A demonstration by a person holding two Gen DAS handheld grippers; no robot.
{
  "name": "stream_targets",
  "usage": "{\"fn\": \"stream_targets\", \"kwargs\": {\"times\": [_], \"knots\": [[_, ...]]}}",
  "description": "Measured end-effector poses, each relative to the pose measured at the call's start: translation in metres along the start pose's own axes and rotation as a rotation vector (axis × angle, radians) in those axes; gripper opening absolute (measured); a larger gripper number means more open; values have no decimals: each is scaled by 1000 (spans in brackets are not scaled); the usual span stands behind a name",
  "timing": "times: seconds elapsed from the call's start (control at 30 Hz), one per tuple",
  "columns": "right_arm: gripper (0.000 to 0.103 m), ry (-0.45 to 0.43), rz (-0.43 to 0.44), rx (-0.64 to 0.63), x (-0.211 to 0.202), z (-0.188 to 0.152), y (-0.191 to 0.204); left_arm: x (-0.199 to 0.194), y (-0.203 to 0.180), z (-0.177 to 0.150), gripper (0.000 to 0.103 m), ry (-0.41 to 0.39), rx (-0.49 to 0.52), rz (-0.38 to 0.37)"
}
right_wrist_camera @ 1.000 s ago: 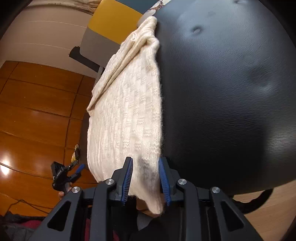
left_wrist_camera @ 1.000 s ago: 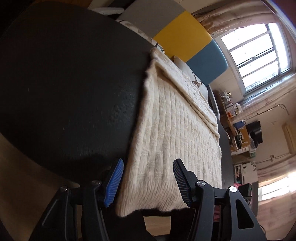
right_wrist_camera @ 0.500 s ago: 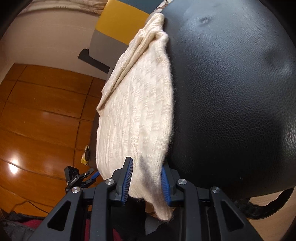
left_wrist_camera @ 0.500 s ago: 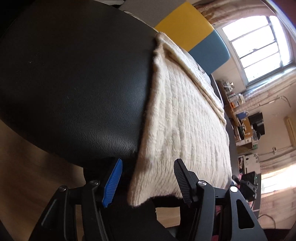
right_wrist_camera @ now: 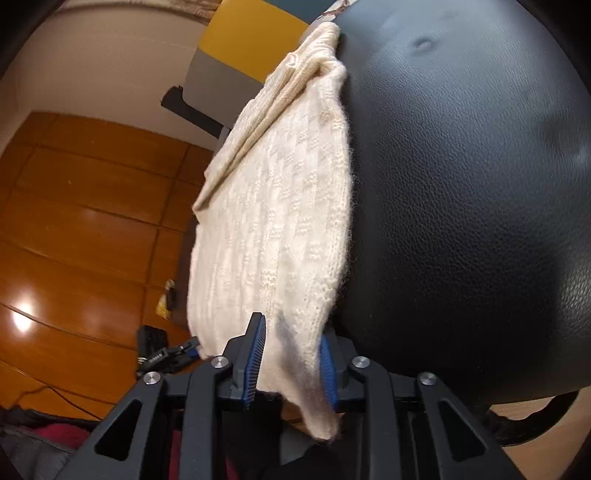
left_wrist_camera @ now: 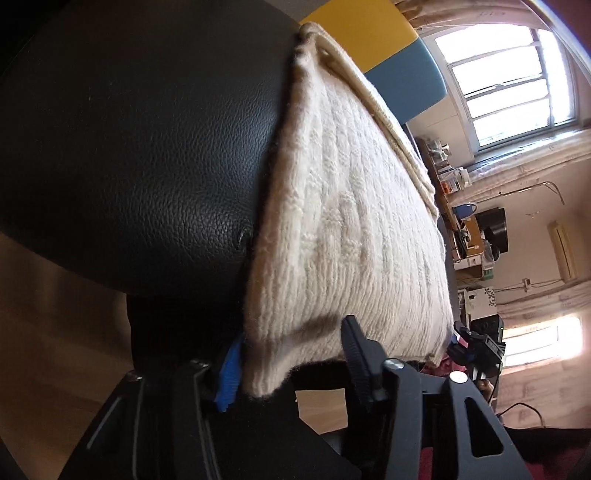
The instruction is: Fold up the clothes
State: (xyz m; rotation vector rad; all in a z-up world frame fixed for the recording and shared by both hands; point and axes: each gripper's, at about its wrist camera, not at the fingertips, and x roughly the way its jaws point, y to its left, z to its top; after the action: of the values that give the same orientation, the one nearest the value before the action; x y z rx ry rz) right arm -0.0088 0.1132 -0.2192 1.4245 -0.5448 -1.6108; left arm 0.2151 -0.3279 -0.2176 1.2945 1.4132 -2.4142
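Left wrist view shows a cream knitted sweater (left_wrist_camera: pixel 354 229) lying folded on a black leather seat (left_wrist_camera: pixel 140 155), its long axis running away from the camera toward the far edge, the ribs running the same way. Its near hem hangs over the seat's front edge, and a folded strip lies along the far right side. The left gripper (left_wrist_camera: pixel 291 363) has its fingers (left_wrist_camera: pixel 356 354) closing with the hem's left corner between them; the blue pad touches the knit, the black one looks just clear of it. Right wrist view shows the right gripper (right_wrist_camera: pixel 290 363) with narrow fingers (right_wrist_camera: pixel 255 363) closing on the hem's other corner (right_wrist_camera: pixel 295 369), pads pressing the cloth, a tail drooping below. Beyond the seat are yellow, grey and blue panels (left_wrist_camera: pixel 369 33), a bright window (left_wrist_camera: pixel 509 74), a cluttered shelf (left_wrist_camera: pixel 465 229) and a glossy wooden floor (right_wrist_camera: pixel 81 206).
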Motion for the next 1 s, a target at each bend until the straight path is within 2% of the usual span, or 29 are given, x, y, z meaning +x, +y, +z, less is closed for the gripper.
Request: {"fn": "stream_targets", "kwargs": {"times": [0.07,0.1,0.2,0.37,0.5,0.57,0.8,1.0], "knots": [[13,4,-49,-37,1,-1,6,1,0,-1,23,4,-5,-1],[13,5,-57,-43,1,-1,7,-4,-1,-5,15,-5,-5,-1],[13,11,-64,-51,0,-1,5,-9,-8,-7,12,-22,1,-30],[9,17,-117,-65,11,3,18,-20,-16,-5,12,-72,-27,-136],[9,4,-43,-86,14,3,27,-29,-32,5,11,-112,-20,-254],[9,-5,-19,-89,15,6,29,-30,-40,10,12,-122,-13,-280],[9,-53,104,-101,14,29,51,-36,-73,46,12,-175,48,-334],[9,-117,195,-129,12,69,78,-54,-87,96,11,-251,89,-370]]}}
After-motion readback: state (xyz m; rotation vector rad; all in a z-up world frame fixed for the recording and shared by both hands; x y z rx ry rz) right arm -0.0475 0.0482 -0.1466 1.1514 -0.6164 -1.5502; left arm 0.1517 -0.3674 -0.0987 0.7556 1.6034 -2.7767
